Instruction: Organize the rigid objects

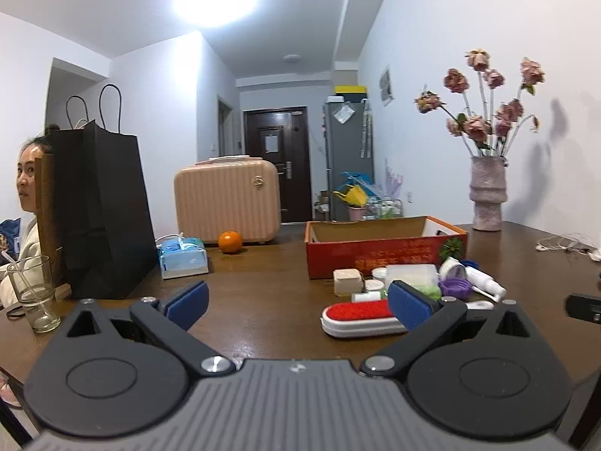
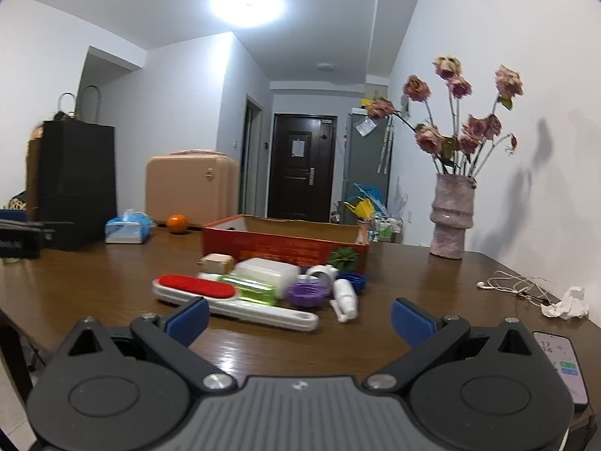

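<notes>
- The brown wooden tabletop (image 2: 112, 285) carries everything; a black paper bag (image 1: 101, 210) stands at its left end, beside a peach suitcase (image 1: 227, 199).
- A red cardboard box (image 2: 285, 244) sits open-topped mid-table, with a pink vase (image 2: 450, 218) of dried roses well to its right.
- Just in front of the box lies a cluster of small rigid objects: a white lint brush (image 2: 233, 300) with a red pad, a white plastic case (image 2: 268, 270), a purple ring (image 2: 306, 293) and a white spray bottle (image 2: 345, 298).
- The left tool (image 1: 296, 302) is spread fully wide, gripping nothing, the brush just beyond its right pad.
- The right tool (image 2: 300, 319) is likewise wide apart and empty, near the cluster.
</notes>
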Motion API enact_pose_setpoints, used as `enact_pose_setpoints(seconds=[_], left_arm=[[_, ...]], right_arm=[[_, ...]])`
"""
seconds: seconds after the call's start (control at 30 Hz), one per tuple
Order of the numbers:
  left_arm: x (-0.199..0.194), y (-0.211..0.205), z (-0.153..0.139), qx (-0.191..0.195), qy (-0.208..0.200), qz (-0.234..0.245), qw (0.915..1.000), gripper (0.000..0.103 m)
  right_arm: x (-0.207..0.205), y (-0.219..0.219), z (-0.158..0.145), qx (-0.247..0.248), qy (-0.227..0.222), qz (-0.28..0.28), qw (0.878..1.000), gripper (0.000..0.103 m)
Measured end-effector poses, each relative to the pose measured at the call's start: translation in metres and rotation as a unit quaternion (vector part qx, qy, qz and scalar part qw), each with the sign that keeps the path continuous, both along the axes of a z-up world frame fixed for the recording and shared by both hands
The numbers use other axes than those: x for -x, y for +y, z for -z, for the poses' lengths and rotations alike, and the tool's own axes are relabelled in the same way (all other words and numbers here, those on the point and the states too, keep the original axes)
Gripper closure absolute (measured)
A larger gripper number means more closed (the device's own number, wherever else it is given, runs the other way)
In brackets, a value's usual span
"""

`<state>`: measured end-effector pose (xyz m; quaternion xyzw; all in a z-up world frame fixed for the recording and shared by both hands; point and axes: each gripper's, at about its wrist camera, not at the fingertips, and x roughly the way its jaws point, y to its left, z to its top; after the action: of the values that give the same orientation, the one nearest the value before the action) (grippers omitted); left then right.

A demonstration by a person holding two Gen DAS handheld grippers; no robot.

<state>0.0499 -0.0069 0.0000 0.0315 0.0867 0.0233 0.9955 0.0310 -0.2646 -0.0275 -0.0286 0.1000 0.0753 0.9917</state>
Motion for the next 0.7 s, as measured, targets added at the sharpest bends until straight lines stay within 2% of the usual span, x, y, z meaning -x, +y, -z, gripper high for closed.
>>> enact_pose_setpoints(seconds=[0.27, 0.57, 0.7], left_arm=[[-0.03, -0.018, 0.002, -0.001, 0.016, -0.036, 0.9992, 0.0], [-0.067, -0.049, 0.007, -0.024, 0.042, -0.041, 0.998, 0.0], [-0.086, -0.059, 0.01, -0.034, 0.06, -0.04, 0.9968, 0.0]], right_arm=[[-0.046, -0.049, -0.002, -0.006, 0.007, 0.01, 1.0, 0.0], [-0.117, -0.116, -0.015, 0.073, 0.015, 0.008, 0.997, 0.0], [-0.157, -0.153, -0.017, 0.062, 0.034, 0.034, 0.997, 0.0]])
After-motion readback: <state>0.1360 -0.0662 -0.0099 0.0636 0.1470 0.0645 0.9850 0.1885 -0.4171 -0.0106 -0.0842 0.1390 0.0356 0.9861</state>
